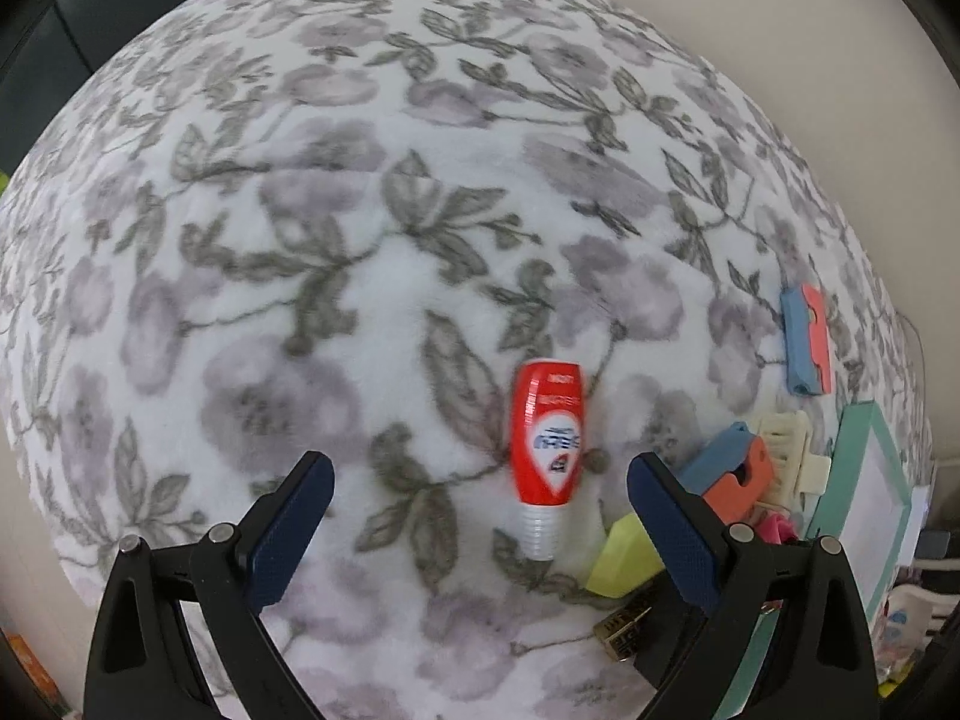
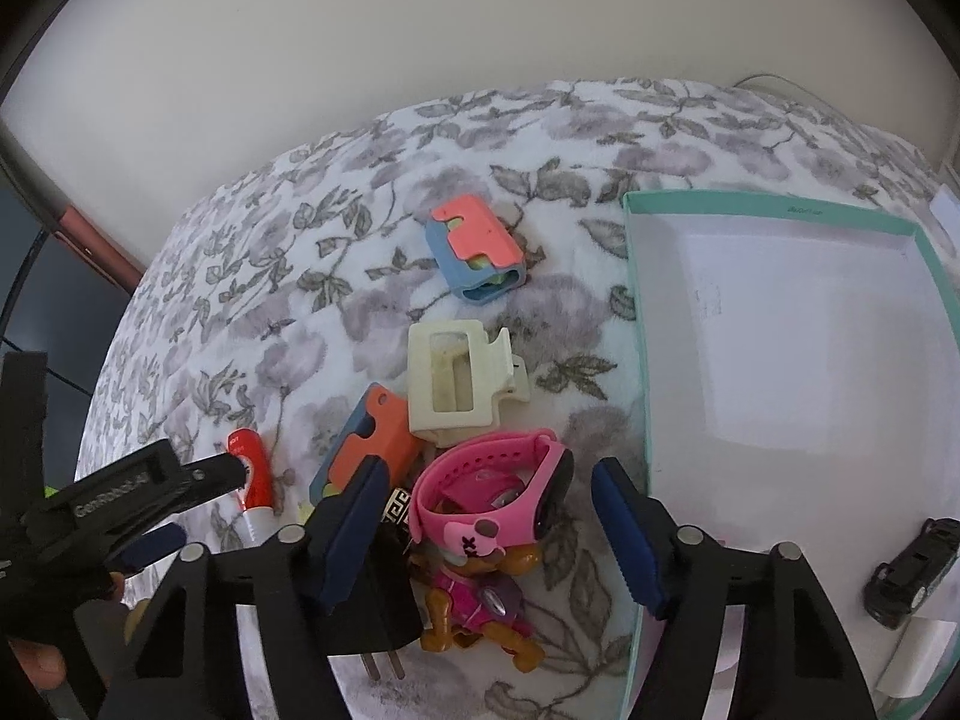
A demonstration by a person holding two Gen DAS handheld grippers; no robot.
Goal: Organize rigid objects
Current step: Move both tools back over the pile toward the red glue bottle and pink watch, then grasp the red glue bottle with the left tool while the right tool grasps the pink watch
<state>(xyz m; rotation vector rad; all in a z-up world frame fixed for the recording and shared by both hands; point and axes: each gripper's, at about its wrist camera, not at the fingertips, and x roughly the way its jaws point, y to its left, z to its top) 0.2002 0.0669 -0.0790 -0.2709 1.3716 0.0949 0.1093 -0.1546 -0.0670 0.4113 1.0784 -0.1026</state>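
A red tube (image 1: 546, 450) with a white cap lies on the floral blanket between the fingers of my left gripper (image 1: 480, 480), nearer the right finger; the gripper is open and no pad touches it. In the right wrist view the left gripper (image 2: 198, 504) hovers over the same red tube (image 2: 252, 474). My right gripper (image 2: 486, 480) is open around a pink watch (image 2: 498, 480), with gaps between the pads and the strap. The watch rests on a brown and pink toy dog (image 2: 480, 606).
A teal-rimmed white box (image 2: 636, 300) on the right holds a black toy car (image 2: 912, 570). A cream hair claw (image 2: 462, 378), two blue-and-coral cases (image 2: 477, 249) (image 2: 366, 450), a black plug (image 2: 378, 588) and a yellow block (image 1: 624, 552) lie close by.
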